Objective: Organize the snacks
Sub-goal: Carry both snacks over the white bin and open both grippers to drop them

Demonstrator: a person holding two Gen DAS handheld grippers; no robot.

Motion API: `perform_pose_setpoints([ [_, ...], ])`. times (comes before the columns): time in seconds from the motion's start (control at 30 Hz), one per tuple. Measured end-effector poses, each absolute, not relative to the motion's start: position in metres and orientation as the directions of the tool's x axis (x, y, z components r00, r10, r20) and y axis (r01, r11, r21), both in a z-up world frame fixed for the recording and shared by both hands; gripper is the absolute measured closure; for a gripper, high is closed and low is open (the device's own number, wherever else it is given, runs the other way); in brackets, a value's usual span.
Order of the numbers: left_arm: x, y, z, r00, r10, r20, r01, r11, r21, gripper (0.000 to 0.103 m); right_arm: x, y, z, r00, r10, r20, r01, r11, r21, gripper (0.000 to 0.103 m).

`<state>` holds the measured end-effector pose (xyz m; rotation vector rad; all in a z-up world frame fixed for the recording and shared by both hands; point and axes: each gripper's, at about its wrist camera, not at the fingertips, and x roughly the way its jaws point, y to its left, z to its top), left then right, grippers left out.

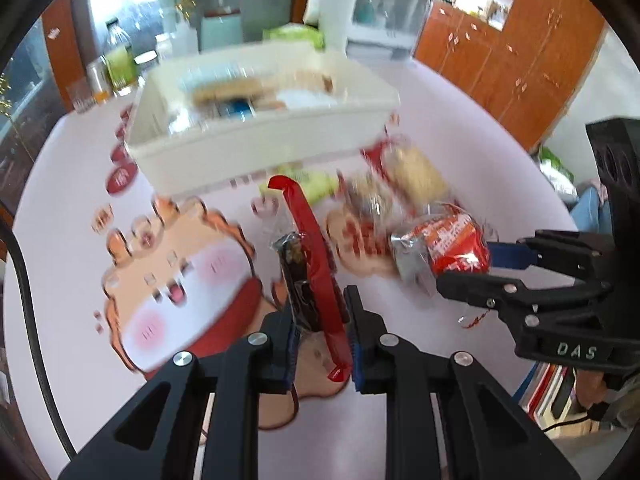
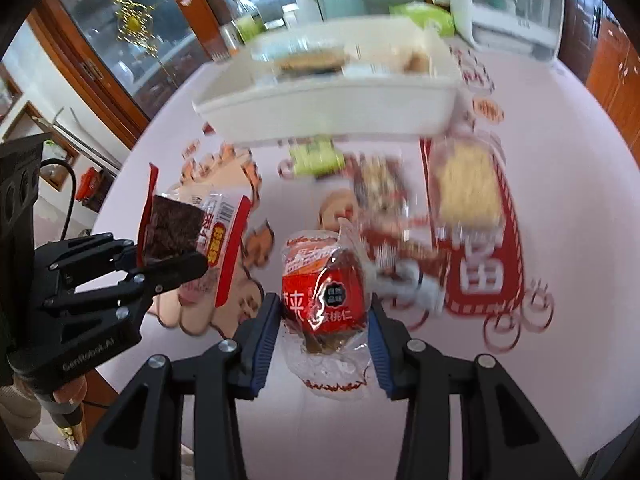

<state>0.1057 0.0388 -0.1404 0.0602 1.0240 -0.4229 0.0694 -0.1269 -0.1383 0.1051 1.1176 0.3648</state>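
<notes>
Left wrist view: the left gripper (image 1: 322,320) has its jaws clamped on a red-edged dark snack packet (image 1: 308,268), while the right gripper (image 2: 322,320) has its jaws clamped on a red walnut packet (image 2: 322,292) above the tabletop (image 2: 560,128).

A pale pink tablecloth (image 1: 460,120) printed with red cartoon figures covers the table. Orange-brown wooden cabinets (image 1: 504,52) stand at the right, a wood-framed glass cabinet (image 2: 132,40) at the left. Bottles (image 1: 118,56) and a white appliance (image 2: 516,8) sit at the far edge in bright daylight.
</notes>
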Motion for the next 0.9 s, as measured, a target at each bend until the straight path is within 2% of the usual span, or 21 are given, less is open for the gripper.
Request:
perform_pose_setpoints([
  [0.23,0.146,0.044,-0.077,0.568,-0.298,-0.768,0.343,0.933,-0.109,0.085,0.108,-0.124,-0.073,0.514,0.350,-0.783,-0.310,0.927,0.211,0.061],
  [0.57,0.235,0.043,0.017,0.708,-0.178,-0.684,0.237,0.971,-0.007,0.085,0.198,-0.133,0.015,0.665,0.311,-0.679,-0.318,0.941,0.119,0.060],
  [0.9,0.304,0.035,0.042,0.724,-0.120,-0.680,0.174,0.985,0.012,0.085,0.284,-0.143,0.042,0.705,0.253,-0.662,-0.246,0.963,0.105,0.060],
])
